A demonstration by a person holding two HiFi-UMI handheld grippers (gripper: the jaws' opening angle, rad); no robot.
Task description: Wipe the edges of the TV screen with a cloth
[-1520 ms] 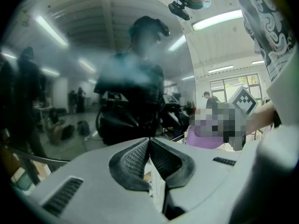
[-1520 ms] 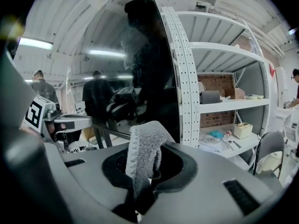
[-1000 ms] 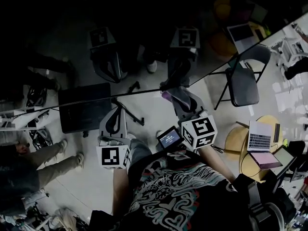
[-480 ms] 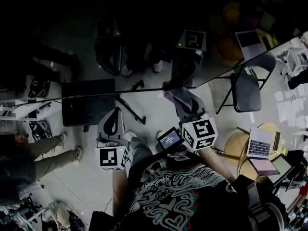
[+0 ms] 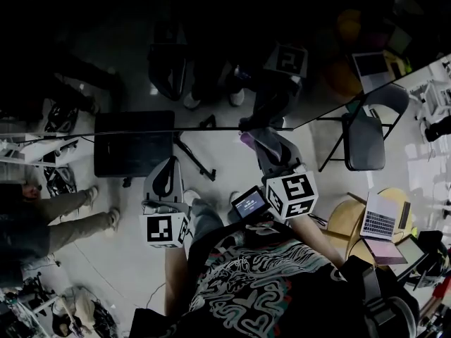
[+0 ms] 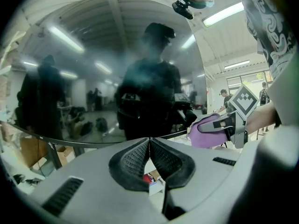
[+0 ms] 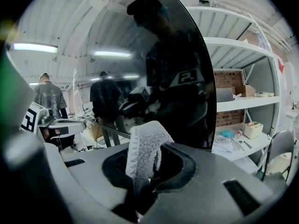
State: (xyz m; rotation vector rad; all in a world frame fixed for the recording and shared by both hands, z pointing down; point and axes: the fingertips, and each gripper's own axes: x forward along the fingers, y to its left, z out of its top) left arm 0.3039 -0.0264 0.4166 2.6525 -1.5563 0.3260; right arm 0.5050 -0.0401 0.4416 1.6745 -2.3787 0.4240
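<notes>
Head view, dark throughout: the upper part of the TV screen (image 5: 211,48) merges into black, and its top and left edges are cut off or cannot be made out; only the lower edge and the lower right corner are legible. The glossy panel mirrors the person and both tools, so the reflected marker cubes should not be counted as further objects. One TV screen, one cloth and two grippers are present. The right gripper (image 5: 264,146) has its jaws closed on the cloth (image 5: 246,141), which lies against the lower edge of the screen close to that corner; most of the cloth is hidden behind the jaws in this view. The left gripper (image 5: 165,178) is held beside it, below the same edge and apart from the panel. Left gripper view: the left gripper (image 6: 149,141) has its jaws pressed together with nothing between them; ahead, the TV screen (image 6: 93,78) reflects dim figures, and the right gripper (image 6: 224,127) holds the purple cloth (image 6: 208,130) at the lower edge. Right gripper view: the right gripper (image 7: 142,160) clamps the cloth (image 7: 142,146), here pale and folded upward, its lower end lost in the dark of the jaws; the TV screen (image 7: 187,78) stands just behind, and the left gripper (image 7: 65,125) shows at left. Surroundings: one folding chair (image 5: 365,141), one round desk (image 5: 345,210) carrying two laptops (image 5: 380,215), and the legs of one bystander (image 5: 70,220).
</notes>
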